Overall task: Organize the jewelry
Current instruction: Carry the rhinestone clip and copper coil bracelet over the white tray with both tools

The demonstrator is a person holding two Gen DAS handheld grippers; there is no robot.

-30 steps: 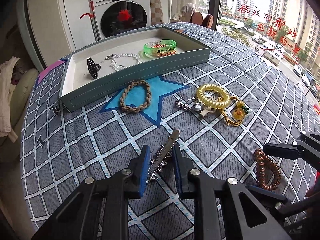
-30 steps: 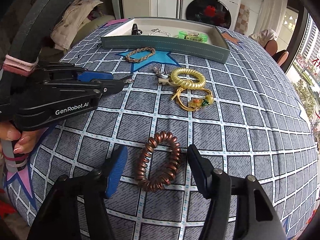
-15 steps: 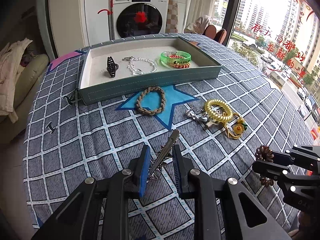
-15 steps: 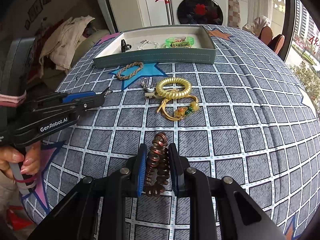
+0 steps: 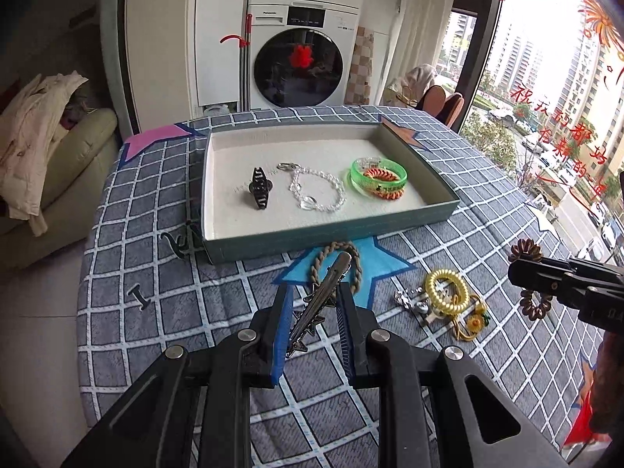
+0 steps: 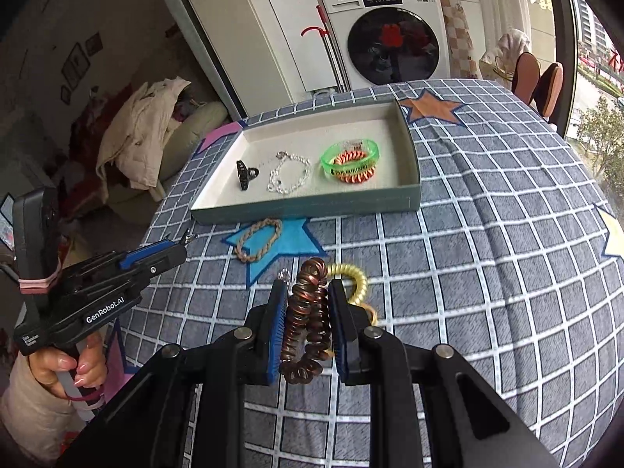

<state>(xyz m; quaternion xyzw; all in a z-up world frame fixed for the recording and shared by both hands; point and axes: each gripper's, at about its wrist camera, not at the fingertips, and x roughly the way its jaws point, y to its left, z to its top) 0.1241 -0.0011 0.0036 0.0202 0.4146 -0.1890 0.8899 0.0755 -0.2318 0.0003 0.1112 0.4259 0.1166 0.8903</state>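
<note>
Right wrist | brown coil tie pinched in right tool (upright)

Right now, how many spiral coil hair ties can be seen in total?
3: an orange one inside the green bangle in the tray, a yellow one lying on the cloth, a brown one clamped in the right gripper. More could be hidden.

Bracelet before tray — touching
</note>
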